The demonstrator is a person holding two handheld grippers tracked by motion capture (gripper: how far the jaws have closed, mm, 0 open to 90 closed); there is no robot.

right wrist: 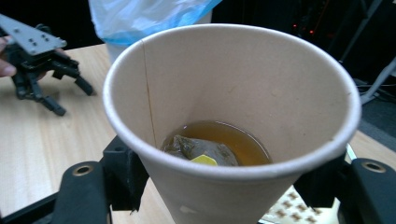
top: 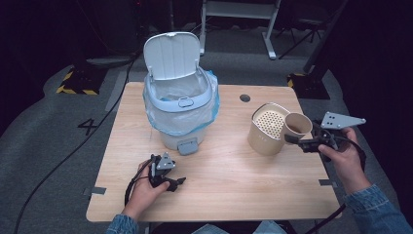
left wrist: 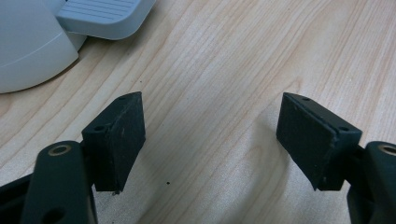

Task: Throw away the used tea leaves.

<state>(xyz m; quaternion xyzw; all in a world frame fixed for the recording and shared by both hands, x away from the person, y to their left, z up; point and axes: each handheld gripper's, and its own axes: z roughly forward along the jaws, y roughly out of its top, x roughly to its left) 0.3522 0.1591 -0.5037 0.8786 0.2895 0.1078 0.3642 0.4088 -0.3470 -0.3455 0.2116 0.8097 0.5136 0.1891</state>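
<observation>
A paper cup (right wrist: 233,116) is clamped between the jaws of the right tool (top: 311,142), held tilted above the worktop (top: 234,180), just beside a beige container (top: 265,129) with a perforated insert. Amber liquid and a tea bag (right wrist: 198,150) are seen inside the cup. The left tool (top: 165,174) is rested on the worktop, jaws wide apart and empty, near a lidded bin (top: 180,97).

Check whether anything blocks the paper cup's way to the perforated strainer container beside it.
Nothing visible does. The right gripper is shut on the paper cup, which holds tea and a teabag, right beside the strainer container, whose perforated top lies uncovered. The left gripper rests open, far off.
</observation>
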